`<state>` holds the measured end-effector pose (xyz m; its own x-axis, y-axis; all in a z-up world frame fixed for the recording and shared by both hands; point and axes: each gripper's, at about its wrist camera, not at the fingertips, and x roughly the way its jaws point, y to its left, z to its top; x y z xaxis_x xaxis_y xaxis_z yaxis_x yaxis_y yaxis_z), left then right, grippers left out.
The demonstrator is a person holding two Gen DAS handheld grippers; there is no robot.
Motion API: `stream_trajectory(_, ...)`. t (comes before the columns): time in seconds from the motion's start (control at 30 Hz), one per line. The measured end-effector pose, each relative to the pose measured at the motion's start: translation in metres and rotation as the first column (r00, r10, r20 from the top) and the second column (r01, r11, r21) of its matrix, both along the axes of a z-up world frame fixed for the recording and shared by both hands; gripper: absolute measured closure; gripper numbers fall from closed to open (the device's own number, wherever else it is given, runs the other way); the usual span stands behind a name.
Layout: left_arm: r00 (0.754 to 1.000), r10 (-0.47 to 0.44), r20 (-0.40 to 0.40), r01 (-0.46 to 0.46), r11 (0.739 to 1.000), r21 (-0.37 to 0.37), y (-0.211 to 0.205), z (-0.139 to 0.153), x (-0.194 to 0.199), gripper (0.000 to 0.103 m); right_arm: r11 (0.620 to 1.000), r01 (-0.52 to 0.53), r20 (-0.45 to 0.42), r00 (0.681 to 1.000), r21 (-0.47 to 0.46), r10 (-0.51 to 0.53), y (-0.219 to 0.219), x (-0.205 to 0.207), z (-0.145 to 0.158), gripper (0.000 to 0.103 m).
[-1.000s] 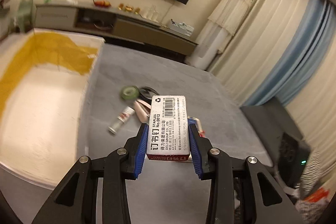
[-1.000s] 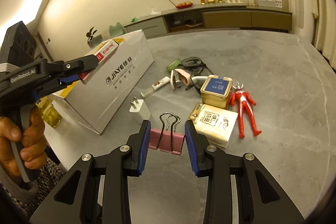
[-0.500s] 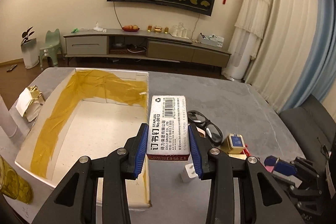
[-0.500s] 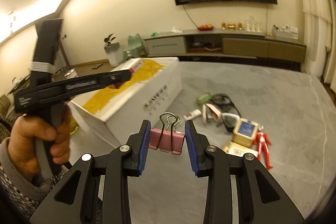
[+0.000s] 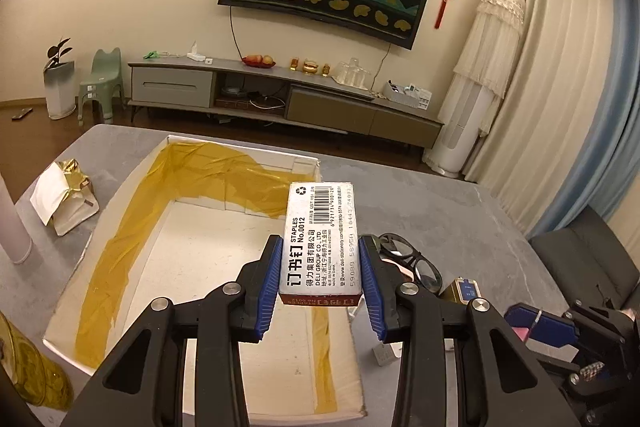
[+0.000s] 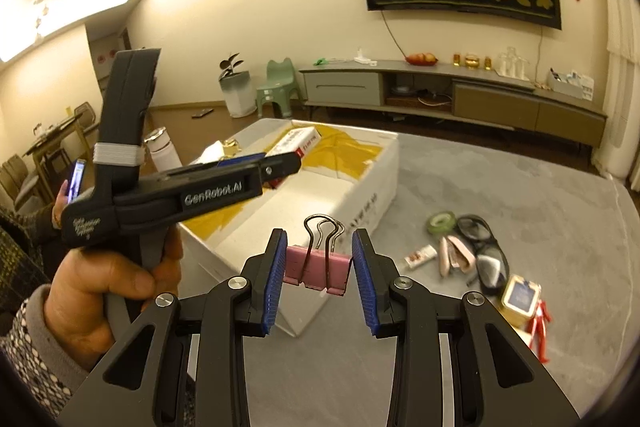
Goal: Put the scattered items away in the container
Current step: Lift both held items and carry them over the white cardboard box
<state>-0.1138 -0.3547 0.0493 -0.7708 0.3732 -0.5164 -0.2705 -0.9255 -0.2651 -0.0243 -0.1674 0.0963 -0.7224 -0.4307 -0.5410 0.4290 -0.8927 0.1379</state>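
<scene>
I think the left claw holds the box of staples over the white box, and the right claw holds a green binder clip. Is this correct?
Not quite: the binder clip in the right claw is pink, not green, as the right wrist view shows. The rest holds: the left claw grips the box of staples over the white box.

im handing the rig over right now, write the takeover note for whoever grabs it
Left gripper: shut on the staples box, held above the open white box.
Right gripper: shut on the pink binder clip, short of the white box's near corner.
Done: nothing visible inside the white box yet.
Left: drop both items in, then collect from the table the green tape roll, glasses, small tube, pink stapler, gold tin and red figure.
</scene>
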Motion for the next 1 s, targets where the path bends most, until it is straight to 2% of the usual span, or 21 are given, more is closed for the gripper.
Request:
stream_trajectory(0.37, 0.997, 0.072, 0.021, -0.073, 0.996, 0.058, -0.045, 0.006, -0.006, 0.064, 0.998, -0.05, 0.026, 0.998, 0.039, 0.049, -0.049, -0.049, 0.004, 0.068)
stream_trajectory(0.7, 0.998, 0.054, 0.04, -0.054, 0.999, 0.005, -0.058, 0.012, -0.03, 0.064, 0.99, -0.07, 0.04, 0.997, 0.123, 0.066, -0.073, -0.1, 0.002, 0.068)
stream_trajectory(0.83, 0.995, 0.051, 0.081, -0.052, 0.999, 0.013, -0.067, 0.008, -0.047, 0.064, 0.986, -0.077, 0.063, 0.996, 0.15, 0.068, -0.08, -0.125, -0.003, 0.068)
stream_trajectory(1.0, 0.986, 0.065, 0.152, -0.065, 0.998, -0.01, -0.076, -0.004, -0.072, 0.064, 0.976, -0.091, 0.109, 0.992, 0.2, 0.07, -0.095, -0.162, -0.02, 0.068)
